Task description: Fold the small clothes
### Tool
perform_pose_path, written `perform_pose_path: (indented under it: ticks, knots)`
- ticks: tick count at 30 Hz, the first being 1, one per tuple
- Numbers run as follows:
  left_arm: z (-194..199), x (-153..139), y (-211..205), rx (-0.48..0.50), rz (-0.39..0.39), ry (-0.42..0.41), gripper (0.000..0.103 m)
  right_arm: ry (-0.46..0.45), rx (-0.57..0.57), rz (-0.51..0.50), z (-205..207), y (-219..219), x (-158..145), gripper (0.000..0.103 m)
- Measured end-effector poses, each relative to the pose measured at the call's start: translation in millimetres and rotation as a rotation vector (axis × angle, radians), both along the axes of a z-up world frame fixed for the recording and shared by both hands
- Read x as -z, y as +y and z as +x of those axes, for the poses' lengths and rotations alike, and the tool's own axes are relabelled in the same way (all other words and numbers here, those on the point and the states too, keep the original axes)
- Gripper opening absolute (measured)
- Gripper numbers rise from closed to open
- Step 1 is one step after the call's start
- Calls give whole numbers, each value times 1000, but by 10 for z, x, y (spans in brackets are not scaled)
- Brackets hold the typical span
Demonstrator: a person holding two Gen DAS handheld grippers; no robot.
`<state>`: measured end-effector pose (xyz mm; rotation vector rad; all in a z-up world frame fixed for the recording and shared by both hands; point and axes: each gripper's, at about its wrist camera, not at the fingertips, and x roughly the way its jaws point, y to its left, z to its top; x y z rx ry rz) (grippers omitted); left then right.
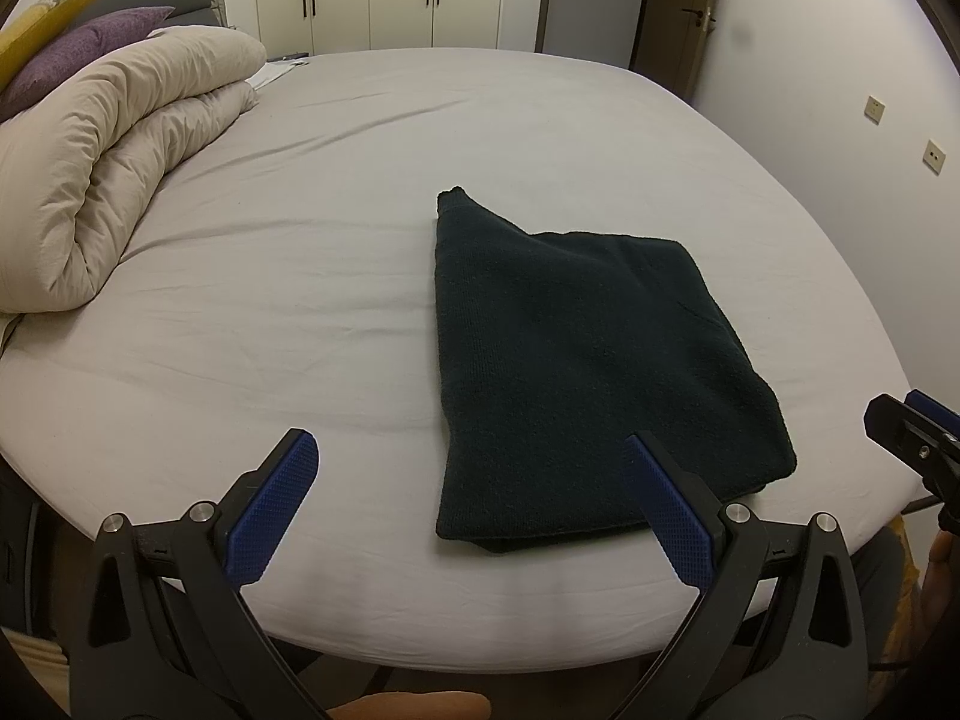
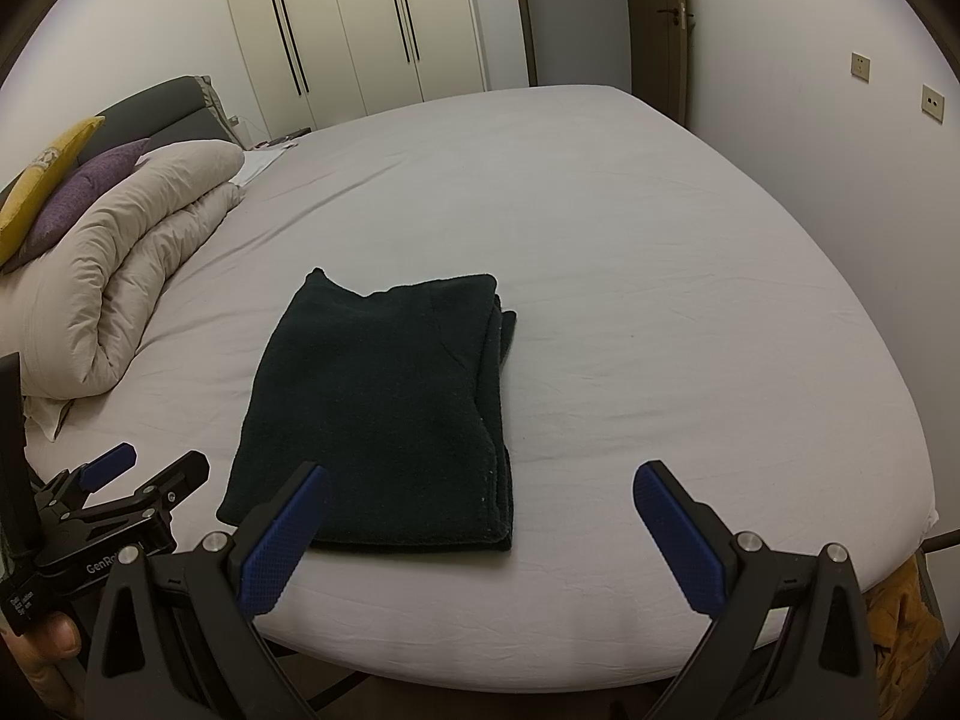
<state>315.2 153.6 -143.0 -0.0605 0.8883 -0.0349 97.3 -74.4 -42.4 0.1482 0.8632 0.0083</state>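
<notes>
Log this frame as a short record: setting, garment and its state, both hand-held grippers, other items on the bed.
setting: bedroom, bed with grey sheet
garment: dark knit garment, folded into a layered rectangle, flat near the bed's front edge
left hand-held gripper: open, empty, above the garment's near edge
right hand-held gripper: open, empty, near the garment's right front corner
contact: neither gripper holds the garment
other items: rolled beige duvet, purple pillow and yellow pillow at the headboard

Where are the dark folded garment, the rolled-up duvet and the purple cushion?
Dark folded garment [image 2: 384, 408]: right wrist view, middle of top layer.
Rolled-up duvet [image 1: 120, 168]: left wrist view, its upper roll.
Purple cushion [image 1: 84, 51]: left wrist view, its face.
</notes>
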Motion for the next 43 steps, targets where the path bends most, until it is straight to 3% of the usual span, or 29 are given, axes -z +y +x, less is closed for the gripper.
perform_pose_path:
  ticks: [43]
  knots:
    - [-73,36,22,-6,-6,0,103,4,-1,3,-23,23,18,103]
